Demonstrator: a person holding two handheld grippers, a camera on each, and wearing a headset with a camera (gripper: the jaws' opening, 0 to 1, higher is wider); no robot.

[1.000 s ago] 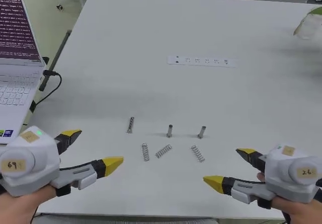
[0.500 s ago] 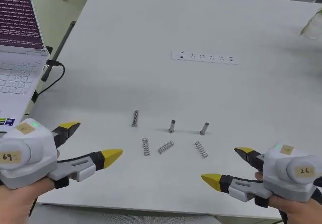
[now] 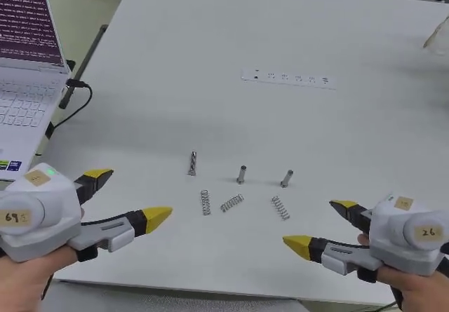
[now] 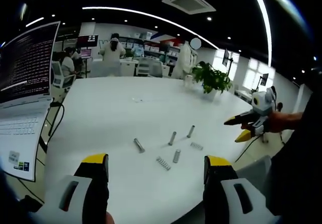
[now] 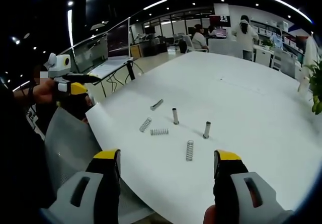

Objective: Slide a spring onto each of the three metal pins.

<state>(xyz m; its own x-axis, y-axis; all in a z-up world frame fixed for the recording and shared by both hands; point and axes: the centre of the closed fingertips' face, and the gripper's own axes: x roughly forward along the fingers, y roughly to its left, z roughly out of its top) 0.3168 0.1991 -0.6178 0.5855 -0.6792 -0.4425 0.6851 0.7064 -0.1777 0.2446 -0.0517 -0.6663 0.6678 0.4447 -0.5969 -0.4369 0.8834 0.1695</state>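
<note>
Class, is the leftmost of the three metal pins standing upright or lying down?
Lying down: in the right gripper view the leftmost pin lies flat on the table, unlike the two upright pins.

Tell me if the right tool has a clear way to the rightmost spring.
Probably yes. The right tool is open and empty. The spring lies loose on bare table near its tips, and nothing stands between them. The nearest pin is beyond the spring.

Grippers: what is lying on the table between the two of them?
Three loose springs lie between the left gripper and the right gripper, seen in the head view.
</note>
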